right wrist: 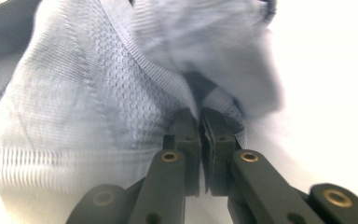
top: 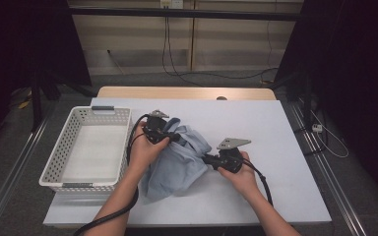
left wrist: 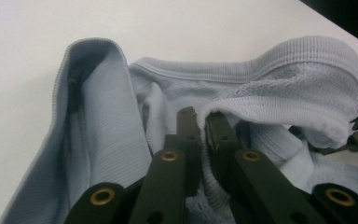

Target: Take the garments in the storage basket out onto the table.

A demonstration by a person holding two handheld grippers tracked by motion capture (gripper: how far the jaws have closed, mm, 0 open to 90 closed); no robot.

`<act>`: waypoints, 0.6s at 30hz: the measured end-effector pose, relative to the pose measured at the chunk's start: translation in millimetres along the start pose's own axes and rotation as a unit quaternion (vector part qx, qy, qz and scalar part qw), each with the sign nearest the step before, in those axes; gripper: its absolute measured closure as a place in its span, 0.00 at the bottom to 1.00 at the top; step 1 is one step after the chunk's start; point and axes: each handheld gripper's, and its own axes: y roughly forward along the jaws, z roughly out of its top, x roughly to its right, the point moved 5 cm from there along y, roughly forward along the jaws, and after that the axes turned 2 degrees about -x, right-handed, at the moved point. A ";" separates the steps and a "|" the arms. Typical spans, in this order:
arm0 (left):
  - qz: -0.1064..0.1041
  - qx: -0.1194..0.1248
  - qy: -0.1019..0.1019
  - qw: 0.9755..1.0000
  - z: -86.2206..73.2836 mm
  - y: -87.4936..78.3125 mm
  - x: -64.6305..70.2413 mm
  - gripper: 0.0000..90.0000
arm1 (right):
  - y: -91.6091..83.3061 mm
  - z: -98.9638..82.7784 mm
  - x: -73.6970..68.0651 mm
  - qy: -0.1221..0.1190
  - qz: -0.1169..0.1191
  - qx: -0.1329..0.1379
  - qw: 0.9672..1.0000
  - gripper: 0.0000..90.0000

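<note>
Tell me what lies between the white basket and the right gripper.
In the high view, the left gripper, its hand and the light blue garment lie between the white basket and the right gripper. Both grippers pinch the garment.

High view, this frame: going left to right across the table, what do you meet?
White basket → left gripper, shut on the light blue garment → right gripper, also shut on the garment → bare white table top.
</note>
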 end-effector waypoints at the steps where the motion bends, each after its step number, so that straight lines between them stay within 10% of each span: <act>1: 0.001 0.004 -0.001 1.000 -1.0 -1.7 -1.1 0.95 | -3.4 0.2 0.5 0.003 0.004 0.004 1.000 0.96; 18: 0.010 -0.013 -0.007 1.000 -23.5 -12.6 -0.9 0.95 | -12.2 3.3 -9.8 0.001 0.017 0.020 1.000 0.93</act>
